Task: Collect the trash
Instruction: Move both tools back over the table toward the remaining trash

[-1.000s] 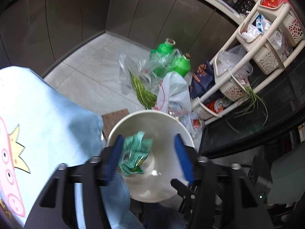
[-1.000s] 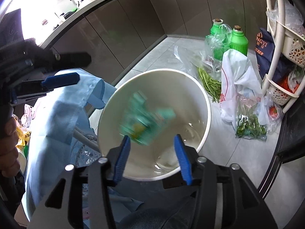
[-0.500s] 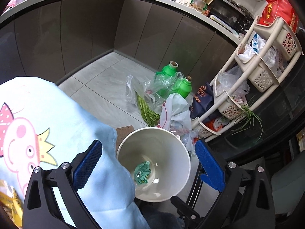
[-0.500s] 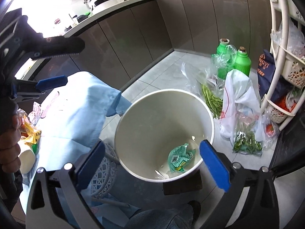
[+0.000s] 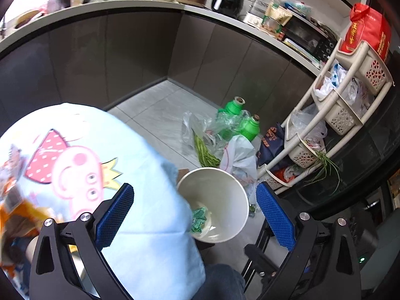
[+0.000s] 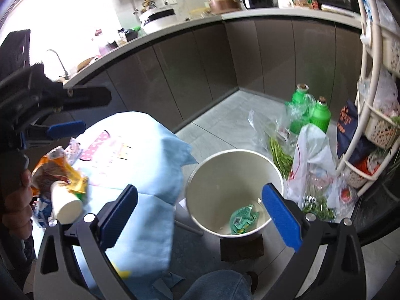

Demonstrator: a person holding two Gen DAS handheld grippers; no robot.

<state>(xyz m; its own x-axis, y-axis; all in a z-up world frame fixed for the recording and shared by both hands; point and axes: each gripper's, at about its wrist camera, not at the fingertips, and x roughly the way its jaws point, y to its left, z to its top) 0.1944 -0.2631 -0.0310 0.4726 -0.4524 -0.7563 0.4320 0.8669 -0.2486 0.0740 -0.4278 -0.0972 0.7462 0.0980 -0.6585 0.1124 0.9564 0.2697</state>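
Note:
A white trash bin point(image 5: 226, 182) point(image 6: 220, 165) stands on the floor beside a table covered with a light blue cartoon cloth point(image 5: 82, 155) point(image 6: 150, 155). A crumpled green wrapper point(image 5: 199, 218) point(image 6: 242, 218) lies at the bin's bottom. My left gripper point(image 5: 195, 215) is open and empty, above the table edge and the bin; it also shows at the left of the right wrist view point(image 6: 67, 115). My right gripper point(image 6: 200, 212) is open and empty, above the bin. On the table lie an orange snack bag point(image 6: 57, 170) and a white paper cup point(image 6: 66, 203).
Green bottles point(image 6: 310, 110), plastic bags with vegetables point(image 6: 312, 165) and a white basket rack point(image 5: 332, 115) stand on the floor past the bin. Dark cabinets under a counter point(image 5: 175, 7) line the back. A brown block point(image 6: 241, 246) sits under the bin.
The green wrapper dropped from between the fingers into the bin. Both grippers opened wide and rose away from the bin, swinging left so the table shows more.

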